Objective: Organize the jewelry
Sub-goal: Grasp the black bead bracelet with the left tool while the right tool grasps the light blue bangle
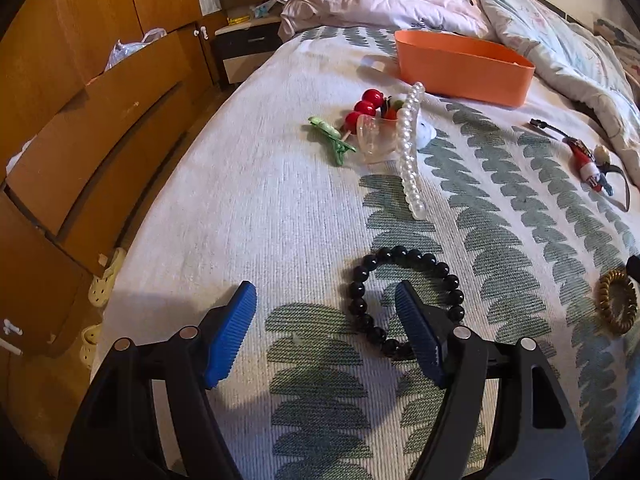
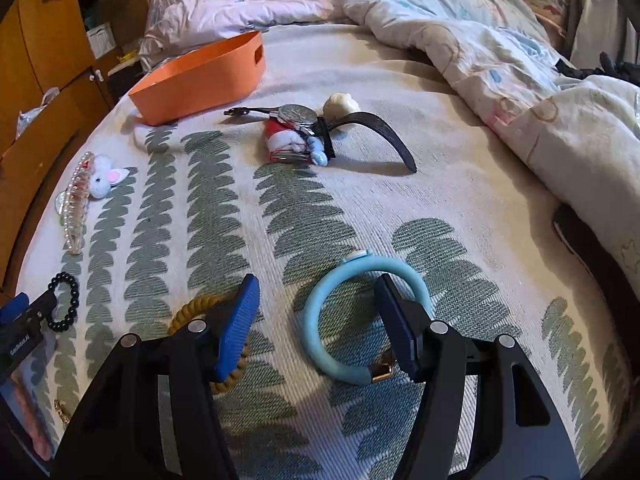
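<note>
Black bead bracelet (image 1: 404,300) lies flat around the spread left claw's (image 1: 326,332) right finger; blue bangle (image 2: 360,320) likewise rings the spread right claw (image 2: 316,324), gold coil tie (image 2: 212,344) behind its left finger.

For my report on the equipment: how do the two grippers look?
Both look alike. The left gripper and the right gripper each have two black plastic arms with round silver pins and blue ribbed pads on the fingers. No cables or sleeves are visible.
</note>
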